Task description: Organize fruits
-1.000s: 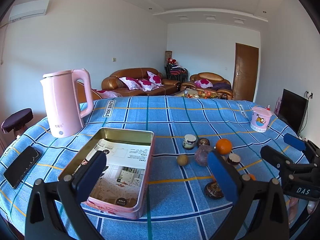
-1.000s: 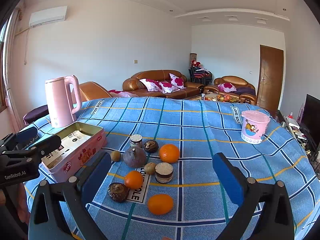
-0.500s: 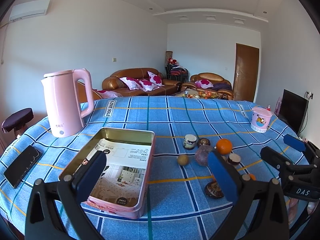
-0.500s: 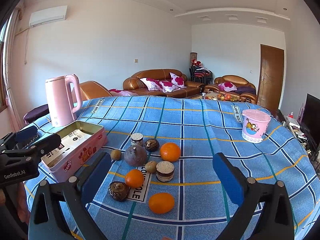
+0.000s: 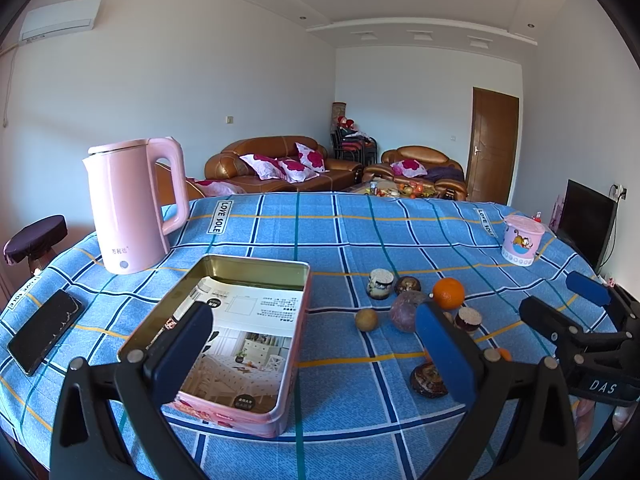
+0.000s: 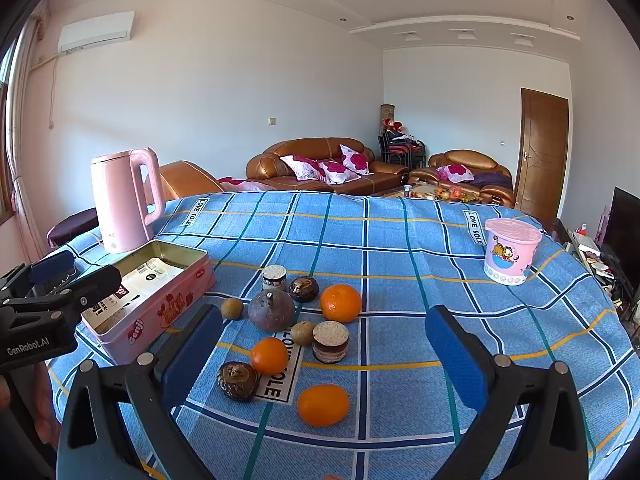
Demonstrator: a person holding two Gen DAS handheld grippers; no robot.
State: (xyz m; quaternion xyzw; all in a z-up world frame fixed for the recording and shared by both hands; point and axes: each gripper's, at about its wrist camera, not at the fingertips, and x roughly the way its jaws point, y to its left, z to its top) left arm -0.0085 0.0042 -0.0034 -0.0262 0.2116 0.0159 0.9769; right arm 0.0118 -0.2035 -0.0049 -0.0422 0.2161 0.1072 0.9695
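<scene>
Progress check: none of the fruit is sorted as yet; the pink tin (image 6: 152, 308) at near left holds only a printed leaflet (image 5: 244, 344), no fruit inside.

Fruit lies loose on the blue checked tablecloth (image 6: 400, 248), right of the tin, in one cluster: large orange (image 6: 340, 303) at the far side; small orange (image 6: 269, 355) nearer; a third orange (image 6: 323, 399) nearest of all; a purple round fruit (image 6: 271, 311) at the middle; two small brown fruits (image 6: 231, 308) (image 6: 303, 333) beside it; two dark wrinkled ones (image 6: 304, 289) (image 6: 237, 381); two cut-faced pieces (image 6: 274, 277) (image 6: 330, 341).

Left gripper (image 5: 316, 356): jaws wide apart, nothing held; hovers over the near end of the tin. Right gripper (image 6: 324, 360): jaws likewise spread, empty; poised above the near part of the cluster, touching none of it.

Off-task items: pink kettle (image 6: 124, 200) far left; pink lidded cup (image 6: 511, 255) far right; phone (image 5: 44, 330) at the left edge.

Judgement: task at its start; every piece remains to be moved, presumably into the tin; the nearest orange looks the easiest first pick for the right gripper.
</scene>
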